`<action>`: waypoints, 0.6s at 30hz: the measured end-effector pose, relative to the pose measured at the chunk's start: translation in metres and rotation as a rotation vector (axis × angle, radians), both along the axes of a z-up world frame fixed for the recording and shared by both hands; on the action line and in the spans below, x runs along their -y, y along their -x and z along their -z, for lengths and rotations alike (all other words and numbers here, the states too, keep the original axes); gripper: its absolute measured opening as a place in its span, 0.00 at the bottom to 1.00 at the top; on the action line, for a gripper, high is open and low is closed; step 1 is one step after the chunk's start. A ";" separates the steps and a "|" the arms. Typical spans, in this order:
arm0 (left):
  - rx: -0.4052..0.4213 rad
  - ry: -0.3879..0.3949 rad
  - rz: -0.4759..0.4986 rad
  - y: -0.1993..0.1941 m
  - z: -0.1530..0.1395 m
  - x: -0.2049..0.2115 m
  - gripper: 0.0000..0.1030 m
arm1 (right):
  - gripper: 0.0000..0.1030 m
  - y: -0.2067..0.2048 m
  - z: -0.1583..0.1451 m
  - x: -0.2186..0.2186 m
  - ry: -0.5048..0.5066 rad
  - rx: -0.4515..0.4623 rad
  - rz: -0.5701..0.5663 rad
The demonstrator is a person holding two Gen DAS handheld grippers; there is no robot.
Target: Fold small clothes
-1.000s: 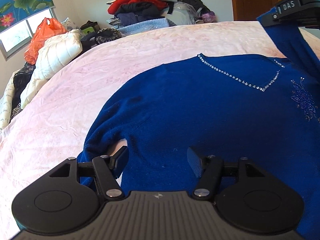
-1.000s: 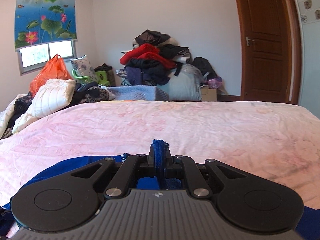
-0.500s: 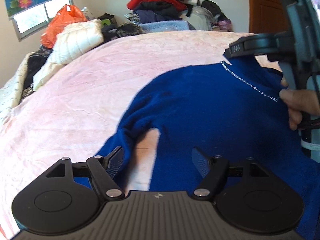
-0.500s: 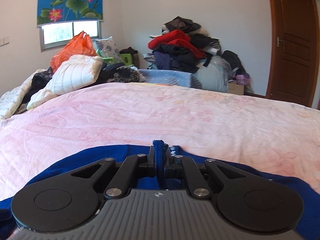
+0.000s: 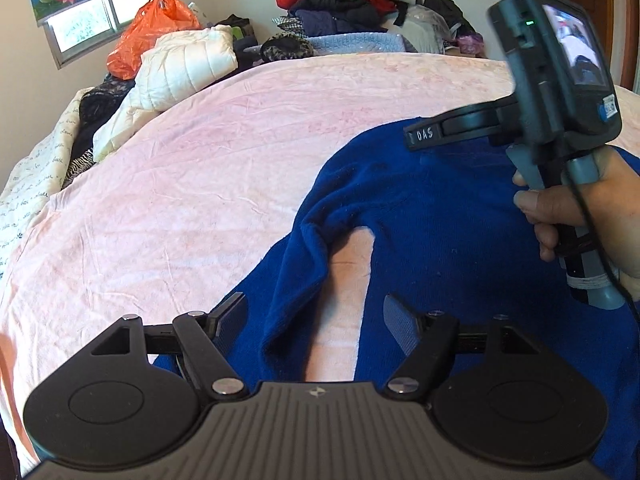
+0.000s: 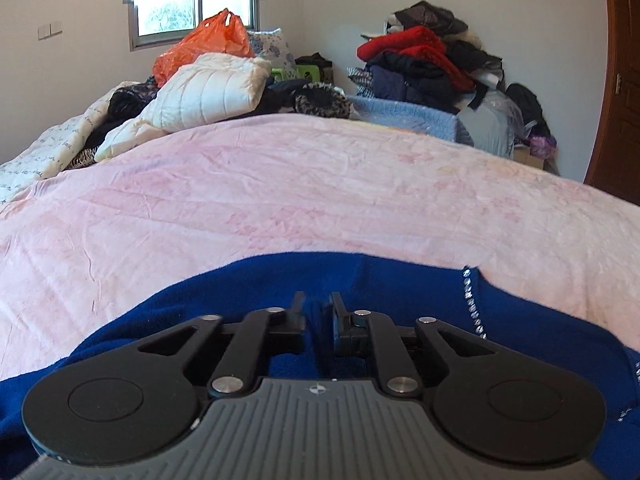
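Observation:
A blue sweater (image 5: 440,220) lies spread on the pink bedsheet (image 5: 200,184). Its sleeve (image 5: 296,280) runs toward me, with a strip of sheet showing beside it. My left gripper (image 5: 314,318) hovers open over that sleeve and touches nothing. A hand (image 5: 580,208) holds the right gripper at the upper right, with one of its fingers (image 5: 440,132) over the sweater's far edge. In the right wrist view the right gripper (image 6: 318,320) has its jaws opening; blurred blue cloth sits loose between them, not pressed. The sweater's (image 6: 360,280) rhinestone neckline (image 6: 470,300) shows to the right.
A white padded jacket (image 5: 188,64) and an orange bag (image 5: 152,28) lie at the bed's far left. A heap of clothes (image 5: 344,0) stands against the back wall. A brown door (image 6: 616,80) is at the right. Wide pink sheet (image 6: 280,200) stretches beyond the sweater.
The right jaws, shut on a blue fold before, have parted and the gripper has come down over the sweater. My left gripper has shifted left toward the sleeve, its jaws a little wider.

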State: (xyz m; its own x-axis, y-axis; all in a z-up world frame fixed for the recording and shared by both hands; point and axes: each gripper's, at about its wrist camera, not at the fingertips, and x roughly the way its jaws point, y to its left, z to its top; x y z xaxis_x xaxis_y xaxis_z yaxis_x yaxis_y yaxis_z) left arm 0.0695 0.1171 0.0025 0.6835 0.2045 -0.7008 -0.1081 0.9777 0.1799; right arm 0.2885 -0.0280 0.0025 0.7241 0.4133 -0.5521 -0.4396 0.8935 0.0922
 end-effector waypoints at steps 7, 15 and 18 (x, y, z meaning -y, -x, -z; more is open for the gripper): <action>0.007 -0.007 -0.061 0.011 -0.003 -0.019 0.72 | 0.49 0.008 -0.030 0.053 -0.259 -0.042 0.033; 0.000 -0.036 -0.150 0.039 -0.006 -0.054 0.72 | 0.47 0.011 0.013 0.019 -0.101 -0.204 -0.035; 0.000 -0.064 -0.244 0.057 -0.009 -0.090 0.72 | 0.49 0.032 -0.002 0.012 -0.076 -0.119 -0.072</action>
